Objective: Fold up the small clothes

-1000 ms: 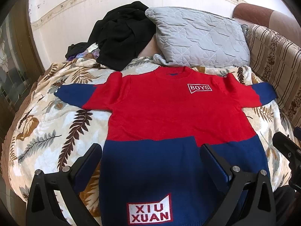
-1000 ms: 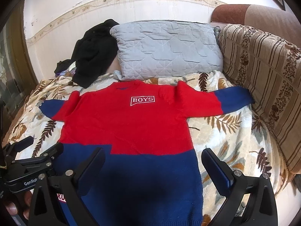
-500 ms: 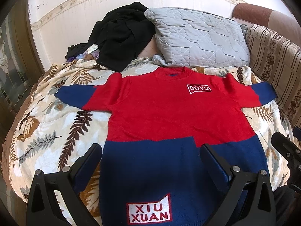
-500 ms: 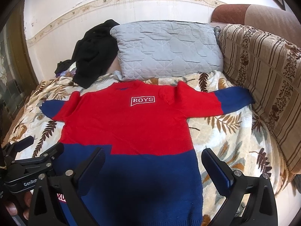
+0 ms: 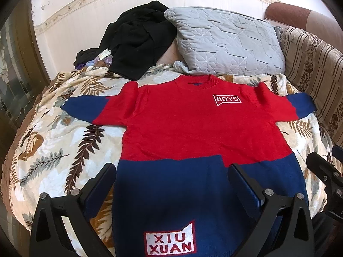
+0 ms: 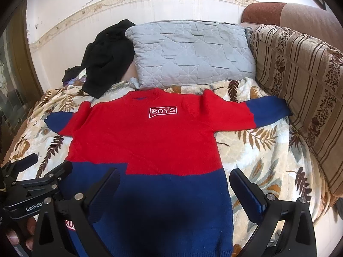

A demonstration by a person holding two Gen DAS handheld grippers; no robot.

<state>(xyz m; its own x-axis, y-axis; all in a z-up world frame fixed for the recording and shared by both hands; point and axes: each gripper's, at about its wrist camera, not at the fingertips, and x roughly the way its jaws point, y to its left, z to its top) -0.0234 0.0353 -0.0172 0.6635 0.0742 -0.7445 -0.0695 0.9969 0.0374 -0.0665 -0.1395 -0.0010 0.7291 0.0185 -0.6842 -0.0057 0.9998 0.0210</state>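
Observation:
A small red and navy sweater (image 5: 197,132) (image 6: 148,141) lies flat and face up on a leaf-print blanket, both sleeves spread sideways. It bears a white "BOYS" patch on the chest and a "XIU XUAN" patch near the hem. My left gripper (image 5: 172,178) hovers open above the navy lower-left part of the sweater, holding nothing. My right gripper (image 6: 174,181) hangs open above the navy lower-right part, its fingers wide apart and empty. In the right wrist view the left gripper (image 6: 36,171) shows at the lower left edge, with fingers of a hand under it.
The leaf-print blanket (image 5: 55,150) (image 6: 268,150) covers the bed. A grey quilted pillow (image 5: 225,45) (image 6: 190,55) and a heap of black clothes (image 5: 137,38) (image 6: 107,55) lie at the head end. A striped sofa back (image 6: 304,90) borders the right side.

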